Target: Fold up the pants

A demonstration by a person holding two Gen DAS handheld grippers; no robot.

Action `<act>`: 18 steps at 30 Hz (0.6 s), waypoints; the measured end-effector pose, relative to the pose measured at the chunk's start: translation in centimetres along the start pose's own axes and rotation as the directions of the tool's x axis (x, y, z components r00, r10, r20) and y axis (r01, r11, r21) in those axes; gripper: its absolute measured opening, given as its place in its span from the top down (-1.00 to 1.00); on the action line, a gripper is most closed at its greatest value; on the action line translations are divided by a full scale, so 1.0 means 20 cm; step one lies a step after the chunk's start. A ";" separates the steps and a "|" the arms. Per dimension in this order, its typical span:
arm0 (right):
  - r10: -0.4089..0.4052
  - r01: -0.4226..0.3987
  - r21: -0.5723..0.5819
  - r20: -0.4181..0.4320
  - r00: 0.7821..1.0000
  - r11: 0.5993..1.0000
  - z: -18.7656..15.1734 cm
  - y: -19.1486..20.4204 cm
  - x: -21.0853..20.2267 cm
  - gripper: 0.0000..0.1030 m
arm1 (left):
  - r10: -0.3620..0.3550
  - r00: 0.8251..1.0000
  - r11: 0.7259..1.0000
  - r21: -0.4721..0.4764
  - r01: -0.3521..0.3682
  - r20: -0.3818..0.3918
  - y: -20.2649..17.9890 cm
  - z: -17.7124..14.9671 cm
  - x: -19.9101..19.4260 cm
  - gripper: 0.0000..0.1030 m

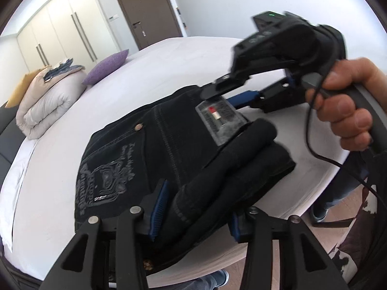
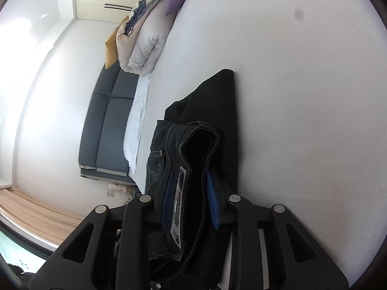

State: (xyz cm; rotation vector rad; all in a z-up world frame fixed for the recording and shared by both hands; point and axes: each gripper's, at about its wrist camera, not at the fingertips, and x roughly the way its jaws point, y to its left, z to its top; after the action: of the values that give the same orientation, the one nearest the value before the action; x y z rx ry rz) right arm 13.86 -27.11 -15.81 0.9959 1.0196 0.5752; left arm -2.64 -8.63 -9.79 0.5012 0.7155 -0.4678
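Note:
Dark denim pants (image 1: pixel 150 149) lie partly folded on the white bed (image 1: pixel 169 72), seat side up with a grey printed pocket and a waistband label. My left gripper (image 1: pixel 196 217) is shut on a bunched roll of the pants at the near edge. My right gripper (image 1: pixel 229 94), held by a hand, grips the waistband by the label at the far end. In the right wrist view the right gripper (image 2: pixel 191 205) is shut on the doubled waistband, and the pants (image 2: pixel 217 111) hang away over the bed (image 2: pixel 302 120).
A rolled white duvet (image 1: pixel 48 101) with folded clothes on it, a purple pillow (image 1: pixel 106 67) and a yellow pillow sit at the head of the bed. Wardrobes (image 1: pixel 60 33) and a brown door (image 1: pixel 147 9) stand behind. Wooden floor (image 1: pixel 302 236) and the person's feet lie below the bed edge.

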 end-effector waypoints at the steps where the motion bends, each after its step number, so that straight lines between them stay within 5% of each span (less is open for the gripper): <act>1: -0.019 0.019 0.005 0.002 1.000 1.000 0.01 0.00 0.00 0.58 | 0.002 1.000 1.000 0.005 -0.002 0.003 -0.01 0.01 0.00 0.06; 2: -0.045 0.045 0.007 0.008 0.999 0.999 0.02 0.01 0.01 0.80 | 0.006 1.000 1.000 0.011 -0.006 0.004 -0.01 0.01 0.00 0.03; 3: -0.056 0.056 0.004 0.014 0.998 0.998 0.04 0.02 0.01 0.81 | -0.001 1.000 1.000 0.014 0.001 0.009 -0.02 0.02 -0.01 -0.03; 7: -0.068 0.070 -0.028 0.063 0.996 0.997 0.13 0.11 -0.03 0.86 | -0.025 0.998 0.999 0.037 0.023 0.052 -0.07 0.07 -0.06 -0.90; 13: -0.116 0.117 -0.011 0.052 0.992 0.993 0.23 0.04 -0.02 0.86 | -0.128 0.986 0.992 0.027 0.125 0.104 -0.10 0.12 -0.18 -0.96; 18: -0.026 0.025 0.020 0.097 0.995 0.999 0.18 -0.08 -0.07 0.79 | -0.168 0.978 0.964 -0.186 0.190 0.126 0.16 0.10 -0.19 -0.97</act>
State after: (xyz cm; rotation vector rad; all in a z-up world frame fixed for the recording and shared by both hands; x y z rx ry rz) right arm 16.51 -30.48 -16.09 1.0163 0.9517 0.4923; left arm -2.32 -6.45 -4.99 0.2230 0.6961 -0.5824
